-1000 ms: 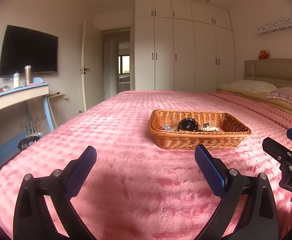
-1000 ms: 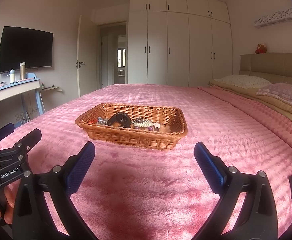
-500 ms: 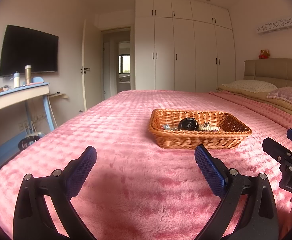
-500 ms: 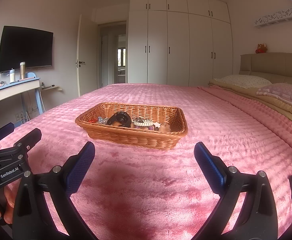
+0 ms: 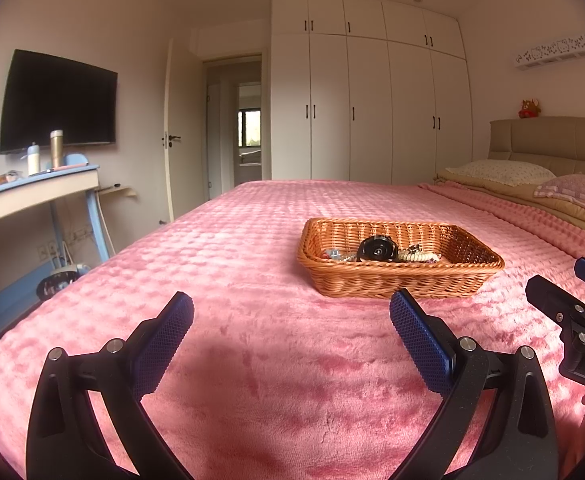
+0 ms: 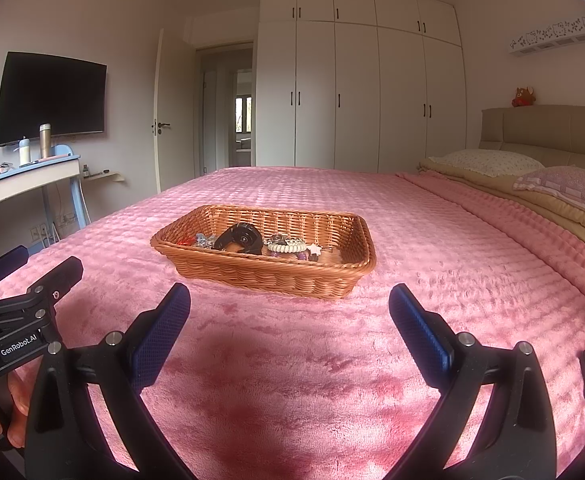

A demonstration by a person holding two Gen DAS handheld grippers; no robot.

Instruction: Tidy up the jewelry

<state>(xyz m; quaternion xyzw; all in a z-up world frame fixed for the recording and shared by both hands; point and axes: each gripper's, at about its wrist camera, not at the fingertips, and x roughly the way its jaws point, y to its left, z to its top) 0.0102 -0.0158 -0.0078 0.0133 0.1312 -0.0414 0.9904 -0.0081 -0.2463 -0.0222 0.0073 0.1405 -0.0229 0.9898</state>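
A wicker basket (image 5: pixel 392 280) (image 6: pixel 276 276) stands on the pink bedspread ahead of both grippers. Inside lie a black watch (image 5: pixel 377 249) (image 6: pixel 241 239), a pale bead bracelet (image 5: pixel 416 257) (image 6: pixel 286 245), a white star piece (image 6: pixel 314 249) and small metallic and red bits (image 6: pixel 196 241). My left gripper (image 5: pixel 291 312) is open and holds nothing, low over the blanket, short of the basket. My right gripper (image 6: pixel 289 304) is open too, just in front of the basket's near wall. Each gripper shows at the edge of the other's view.
The pink blanket (image 5: pixel 220 264) covers a wide bed. Pillows (image 6: pixel 488 162) and a headboard (image 6: pixel 548 128) lie at the right. A desk (image 5: pixel 32 196) with bottles and a wall TV (image 5: pixel 58 100) stand at the left. White wardrobes (image 5: pixel 368 92) and a doorway are behind.
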